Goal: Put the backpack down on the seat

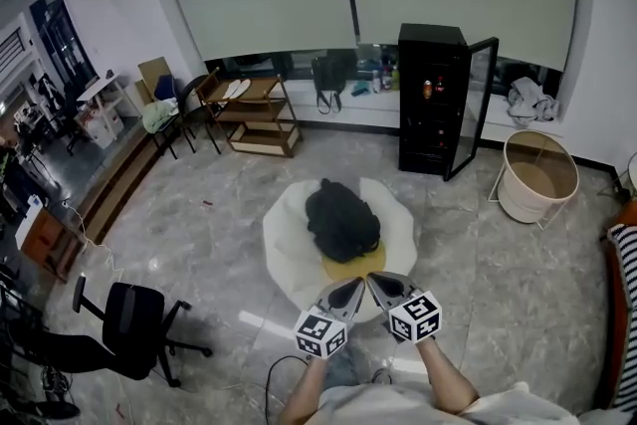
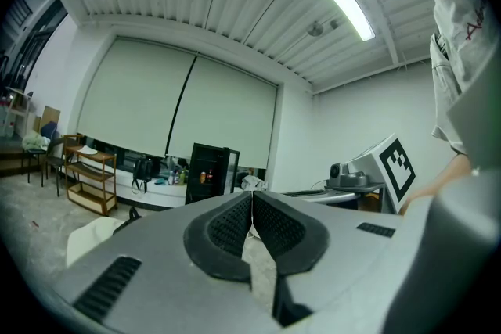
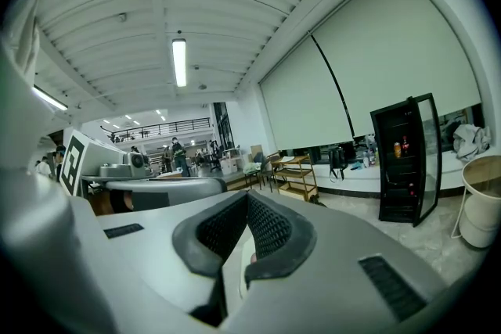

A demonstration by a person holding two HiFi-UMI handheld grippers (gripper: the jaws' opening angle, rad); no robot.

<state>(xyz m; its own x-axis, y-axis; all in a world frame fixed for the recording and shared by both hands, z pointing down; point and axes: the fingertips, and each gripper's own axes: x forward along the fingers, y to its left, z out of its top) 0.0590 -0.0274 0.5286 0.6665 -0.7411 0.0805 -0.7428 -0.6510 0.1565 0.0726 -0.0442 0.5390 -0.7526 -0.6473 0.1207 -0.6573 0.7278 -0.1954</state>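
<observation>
A black backpack (image 1: 341, 219) lies on top of a round white seat (image 1: 289, 249) with a yellow patch at its near side, in the middle of the head view. Both grippers hang side by side just short of the seat's near edge, level, clear of the backpack. My left gripper (image 1: 355, 285) is shut with nothing between its pads (image 2: 235, 227). My right gripper (image 1: 373, 281) is shut and empty too, its pads (image 3: 266, 227) meeting. In the left gripper view only a white edge of the seat (image 2: 90, 235) shows low at the left.
A black cabinet with an open glass door (image 1: 438, 100) stands at the back. A round white basket (image 1: 537, 176) is to its right, a wooden shelf (image 1: 254, 114) and chairs to the left. A black office chair (image 1: 129, 323) stands near left on the grey marble floor.
</observation>
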